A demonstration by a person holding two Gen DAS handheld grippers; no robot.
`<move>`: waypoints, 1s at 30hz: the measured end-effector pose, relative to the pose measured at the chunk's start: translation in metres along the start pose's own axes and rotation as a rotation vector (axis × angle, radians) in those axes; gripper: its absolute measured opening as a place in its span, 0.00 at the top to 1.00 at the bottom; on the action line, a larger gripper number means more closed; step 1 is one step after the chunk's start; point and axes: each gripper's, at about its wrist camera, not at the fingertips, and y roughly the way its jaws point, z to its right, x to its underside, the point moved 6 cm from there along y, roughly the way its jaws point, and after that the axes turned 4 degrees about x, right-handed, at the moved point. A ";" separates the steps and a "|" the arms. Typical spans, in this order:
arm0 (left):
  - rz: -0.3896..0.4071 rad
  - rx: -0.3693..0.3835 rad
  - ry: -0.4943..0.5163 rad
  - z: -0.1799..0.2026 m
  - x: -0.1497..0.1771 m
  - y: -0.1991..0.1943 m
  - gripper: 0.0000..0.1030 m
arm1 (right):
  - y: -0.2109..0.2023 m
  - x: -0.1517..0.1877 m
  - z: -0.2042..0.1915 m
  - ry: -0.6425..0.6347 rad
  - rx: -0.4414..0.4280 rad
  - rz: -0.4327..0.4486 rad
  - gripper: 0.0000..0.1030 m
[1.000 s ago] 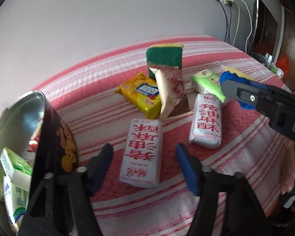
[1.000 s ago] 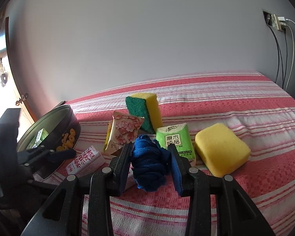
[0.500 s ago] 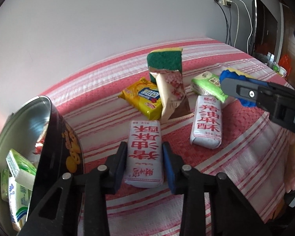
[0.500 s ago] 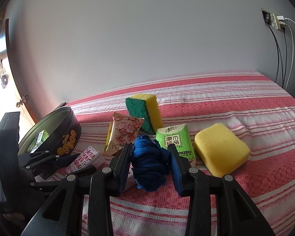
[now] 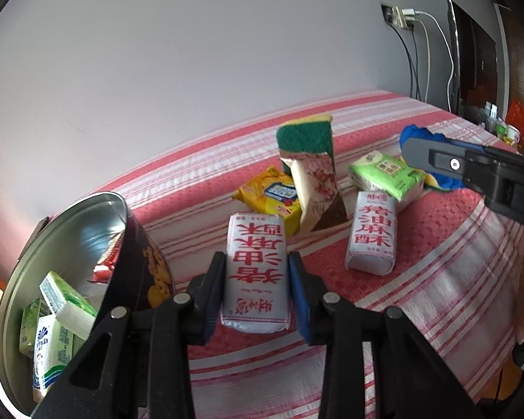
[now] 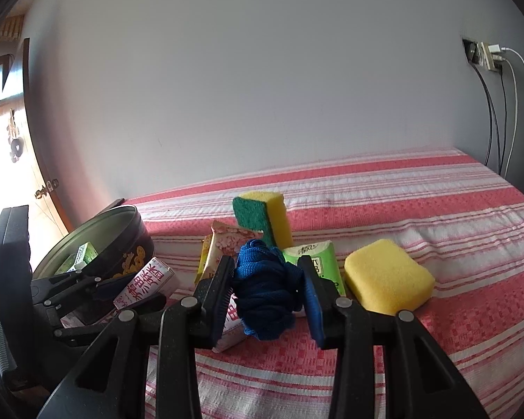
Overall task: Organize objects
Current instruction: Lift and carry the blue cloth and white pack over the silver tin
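My left gripper (image 5: 256, 279) is shut on a white snack packet with red characters (image 5: 255, 241), gripping its long sides just right of the round black tin (image 5: 141, 255). In the right wrist view the same packet (image 6: 146, 277) shows between the left fingers (image 6: 108, 288) beside the tin (image 6: 129, 244). My right gripper (image 6: 266, 276) is shut on a blue braided bundle (image 6: 265, 296) and hangs above the striped bedspread. From the left wrist view that bundle (image 5: 415, 134) sticks out behind the right gripper's finger (image 5: 436, 160).
A second white packet (image 5: 372, 235), a yellow packet (image 5: 270, 193), a floral pouch (image 5: 318, 188), a green-faced sponge (image 5: 304, 136) and a green tissue pack (image 5: 384, 174) lie on the bed. A yellow sponge (image 6: 387, 276) sits to the right. The tin holds several small packs (image 5: 63, 300).
The left jaws have come together from wide apart onto the sides of the white packet. The right gripper keeps its hold on the blue bundle and has stayed put.
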 end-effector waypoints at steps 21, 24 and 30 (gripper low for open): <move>0.159 -0.029 -0.120 -0.025 -0.003 -0.026 0.66 | -0.012 -0.005 -0.004 -0.012 0.003 0.080 0.61; 0.175 -0.031 -0.129 -0.028 -0.002 -0.030 0.66 | -0.013 -0.005 -0.004 -0.012 0.004 0.086 0.61; 0.209 -0.032 -0.148 -0.031 -0.003 -0.036 0.66 | -0.015 -0.005 -0.003 -0.015 0.002 0.098 0.61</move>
